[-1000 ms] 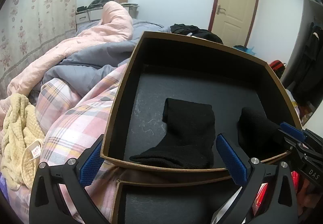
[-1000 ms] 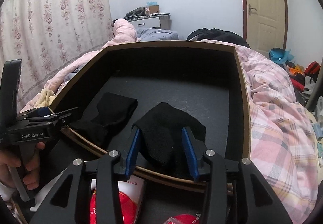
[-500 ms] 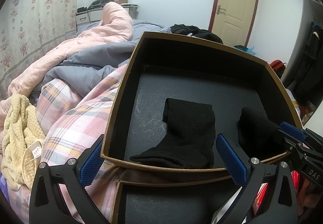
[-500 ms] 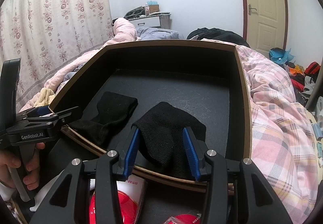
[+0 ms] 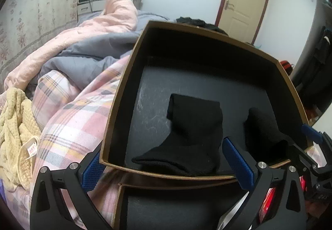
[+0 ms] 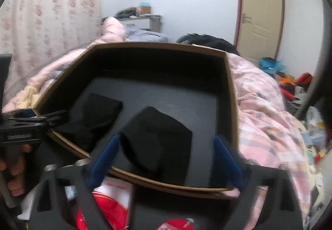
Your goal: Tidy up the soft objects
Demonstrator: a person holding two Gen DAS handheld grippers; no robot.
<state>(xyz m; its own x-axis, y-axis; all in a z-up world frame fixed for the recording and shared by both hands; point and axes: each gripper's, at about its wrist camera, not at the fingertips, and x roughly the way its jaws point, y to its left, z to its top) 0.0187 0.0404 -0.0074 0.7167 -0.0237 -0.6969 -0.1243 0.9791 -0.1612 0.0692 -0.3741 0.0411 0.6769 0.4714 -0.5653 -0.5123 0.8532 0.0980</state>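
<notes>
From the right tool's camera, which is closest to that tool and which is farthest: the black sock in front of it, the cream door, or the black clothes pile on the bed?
1. Black sock, between the opening right tool's fingers, inside the box.
2. Black clothes pile, beyond the box's far wall.
3. Cream door, back right wall.

Your right gripper (image 6: 166, 159), which had pinched the right-hand black sock (image 6: 157, 142) a second before, spread its jaws wide, and the sock lay loose between them inside the box (image 6: 232, 93).

Bare box floor (image 6: 186, 101) behind socks (image 6: 157, 142)
</notes>
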